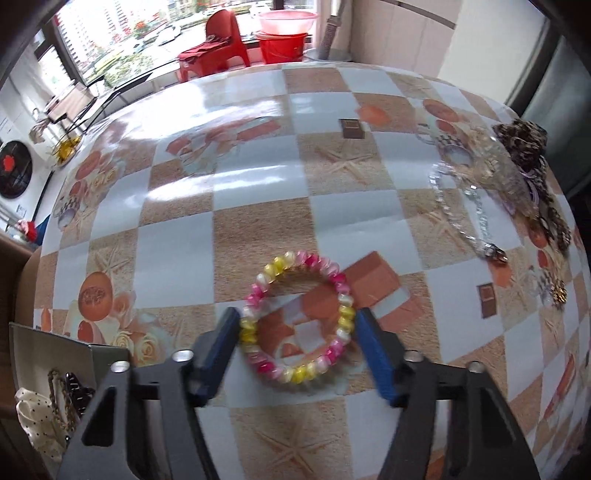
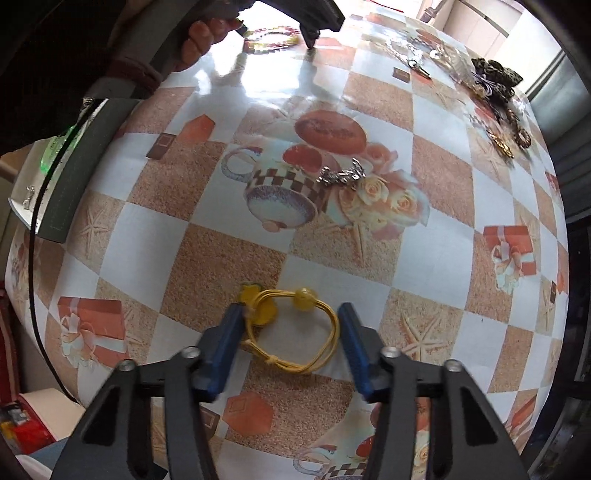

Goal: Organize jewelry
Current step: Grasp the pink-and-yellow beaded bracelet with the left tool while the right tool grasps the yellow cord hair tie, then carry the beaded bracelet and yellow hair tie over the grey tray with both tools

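Observation:
A bracelet of pink, yellow and white beads [image 1: 343,299] lies flat on the checkered tablecloth [image 1: 258,177]. My left gripper [image 1: 297,317] points down over it, its blue pads touching the ring's left and right sides. The same bracelet [image 2: 271,37] shows at the top of the right wrist view, beside the person's hand [image 2: 203,33]. A yellow elastic hair tie with round beads [image 2: 304,295] lies near the table's front. My right gripper [image 2: 291,312] straddles it, with the pads against both ends of the loop.
A small silver chain [image 2: 343,175] lies mid-table. A clear beaded chain [image 1: 454,206], a leopard scrunchie [image 1: 521,140] and small gold pieces [image 1: 557,293] crowd the right edge. An open box [image 1: 55,369] holding hair items stands at the lower left.

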`<action>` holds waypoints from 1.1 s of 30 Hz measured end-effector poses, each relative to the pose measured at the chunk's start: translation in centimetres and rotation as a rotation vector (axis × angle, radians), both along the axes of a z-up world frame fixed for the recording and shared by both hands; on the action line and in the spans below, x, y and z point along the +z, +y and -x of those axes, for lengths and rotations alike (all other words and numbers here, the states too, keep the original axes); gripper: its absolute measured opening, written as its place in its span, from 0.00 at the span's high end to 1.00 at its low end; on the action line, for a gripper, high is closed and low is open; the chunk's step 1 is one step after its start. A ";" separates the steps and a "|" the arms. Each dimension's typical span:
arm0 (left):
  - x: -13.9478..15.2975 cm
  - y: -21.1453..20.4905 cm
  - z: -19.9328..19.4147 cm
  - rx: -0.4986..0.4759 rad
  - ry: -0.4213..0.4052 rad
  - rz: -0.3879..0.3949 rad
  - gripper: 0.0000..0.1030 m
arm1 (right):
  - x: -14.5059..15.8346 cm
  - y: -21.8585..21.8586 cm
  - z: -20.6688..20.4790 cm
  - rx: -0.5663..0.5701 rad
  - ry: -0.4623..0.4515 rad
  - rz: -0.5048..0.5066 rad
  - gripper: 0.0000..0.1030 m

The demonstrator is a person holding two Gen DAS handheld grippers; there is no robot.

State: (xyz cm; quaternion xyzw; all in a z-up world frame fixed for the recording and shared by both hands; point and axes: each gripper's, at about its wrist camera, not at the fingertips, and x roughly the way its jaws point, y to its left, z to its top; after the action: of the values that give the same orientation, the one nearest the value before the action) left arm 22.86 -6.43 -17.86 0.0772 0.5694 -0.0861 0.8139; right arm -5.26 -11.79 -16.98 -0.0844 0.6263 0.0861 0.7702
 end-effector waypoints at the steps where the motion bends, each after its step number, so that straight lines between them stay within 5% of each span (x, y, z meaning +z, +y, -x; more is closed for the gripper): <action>1: 0.1 -0.3 0.2 -0.014 -0.003 -0.002 0.51 | 0.3 0.2 0.0 -0.001 0.000 0.000 0.61; 4: 0.3 -0.9 0.7 -0.039 -0.005 0.005 0.73 | 0.5 0.2 -0.3 -0.014 0.004 -0.007 0.81; 7: 0.5 -0.9 1.2 -0.052 -0.003 0.018 0.79 | 0.6 -0.5 -0.9 -0.040 0.017 -0.038 0.95; 15: 2.8 0.5 3.2 -0.038 -0.015 0.081 0.81 | 2.8 -4.5 -3.2 -0.175 0.043 -0.208 0.96; 19: 4.0 1.1 4.9 -0.032 -0.016 0.100 0.98 | 3.7 -6.4 -4.5 -0.240 0.049 -0.285 0.96; 21: 4.5 1.5 6.1 -0.026 -0.012 0.117 0.98 | 4.1 -7.3 -5.0 -0.264 0.051 -0.315 0.96; 33: 5.2 3.5 9.3 -0.004 0.022 0.114 0.97 | 5.9 -8.3 -6.2 -0.328 0.031 -0.339 0.96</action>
State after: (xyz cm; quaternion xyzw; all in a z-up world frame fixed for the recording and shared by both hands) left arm 13.52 -2.89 -12.68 0.0310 0.5722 -0.1205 0.8106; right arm 0.89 -20.13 -11.11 0.1504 0.6200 0.0653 0.7673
